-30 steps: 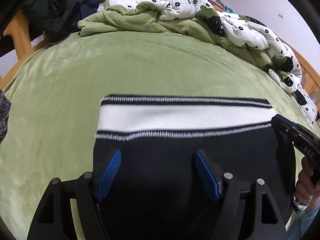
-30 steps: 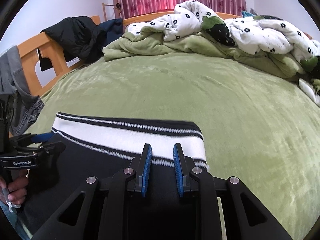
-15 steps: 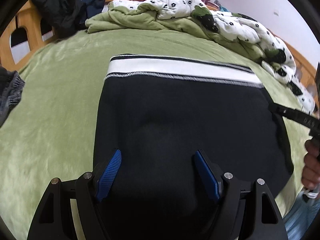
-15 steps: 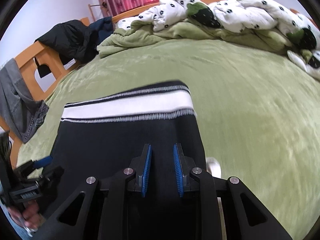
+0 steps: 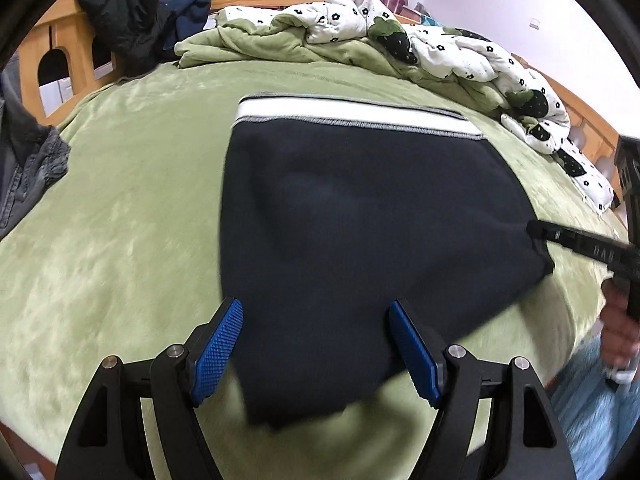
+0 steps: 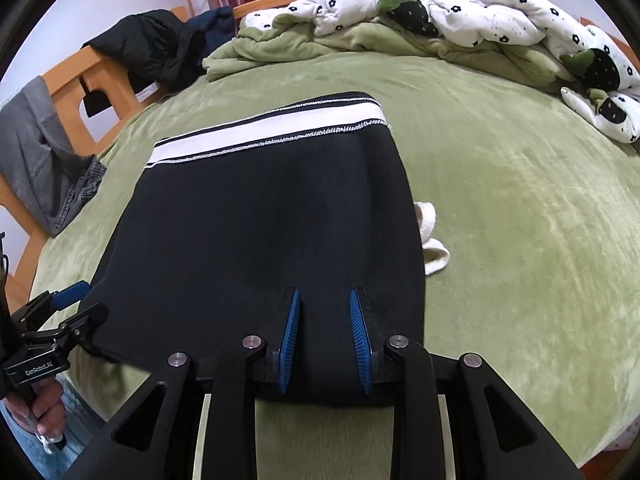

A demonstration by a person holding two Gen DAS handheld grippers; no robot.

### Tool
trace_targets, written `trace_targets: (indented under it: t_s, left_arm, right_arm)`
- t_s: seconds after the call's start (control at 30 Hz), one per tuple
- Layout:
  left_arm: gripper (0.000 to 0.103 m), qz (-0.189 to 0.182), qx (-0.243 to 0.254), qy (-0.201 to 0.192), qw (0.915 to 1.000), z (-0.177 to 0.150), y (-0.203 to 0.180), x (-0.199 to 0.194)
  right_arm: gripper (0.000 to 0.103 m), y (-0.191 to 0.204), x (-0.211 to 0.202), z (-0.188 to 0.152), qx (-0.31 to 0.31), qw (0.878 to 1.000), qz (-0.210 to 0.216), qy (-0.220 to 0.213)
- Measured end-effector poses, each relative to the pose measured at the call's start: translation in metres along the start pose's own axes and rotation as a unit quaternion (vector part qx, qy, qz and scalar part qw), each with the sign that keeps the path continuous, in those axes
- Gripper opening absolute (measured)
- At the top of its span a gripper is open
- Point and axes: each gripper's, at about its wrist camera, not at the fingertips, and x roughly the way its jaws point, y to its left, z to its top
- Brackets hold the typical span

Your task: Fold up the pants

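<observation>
The black pants (image 5: 360,220) with a white striped waistband (image 5: 352,114) lie folded flat on the green bed; they also show in the right wrist view (image 6: 264,216). My left gripper (image 5: 316,320) is open, its blue pads wide apart over the pants' near edge, holding nothing. My right gripper (image 6: 322,308) has its pads partly closed with a gap between them, above the near right edge of the pants; no cloth shows between the pads. It also shows from the side in the left wrist view (image 5: 576,244). A white pocket lining (image 6: 430,240) sticks out at the pants' right side.
A green bedspread (image 5: 120,220) covers the bed. A crumpled white-and-green floral quilt (image 5: 440,44) lies along the far side. Dark jackets (image 5: 128,12) hang on the wooden bed frame (image 6: 72,80). Grey clothing (image 6: 44,148) hangs at the left.
Both grippers have pulled back toward the near bed edge, so the whole folded pants now show. The left gripper stays open; the right pads have opened slightly.
</observation>
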Motion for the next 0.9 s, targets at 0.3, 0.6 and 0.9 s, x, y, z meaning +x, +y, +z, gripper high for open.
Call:
trace_targets:
  t_s: [0.3,0.6,0.9]
  left_arm:
    - [0.074,0.01,0.035,0.023,0.9991,-0.031,0.008,-0.011]
    - [0.063,0.068,0.093,0.022,0.9931,-0.043,0.0,-0.005]
    - [0.029,0.036,0.08,0.007,0.9961,-0.029,-0.007,0.005]
  right_arm:
    - [0.026,-0.012,-0.012,0.001,0.027,1.0,0.006,-0.015]
    - [0.026,-0.014,-0.012,0.005,0.034,0.999,-0.002,-0.025]
    - [0.026,-0.015,-0.006,0.01,0.037,0.999,-0.008,-0.025]
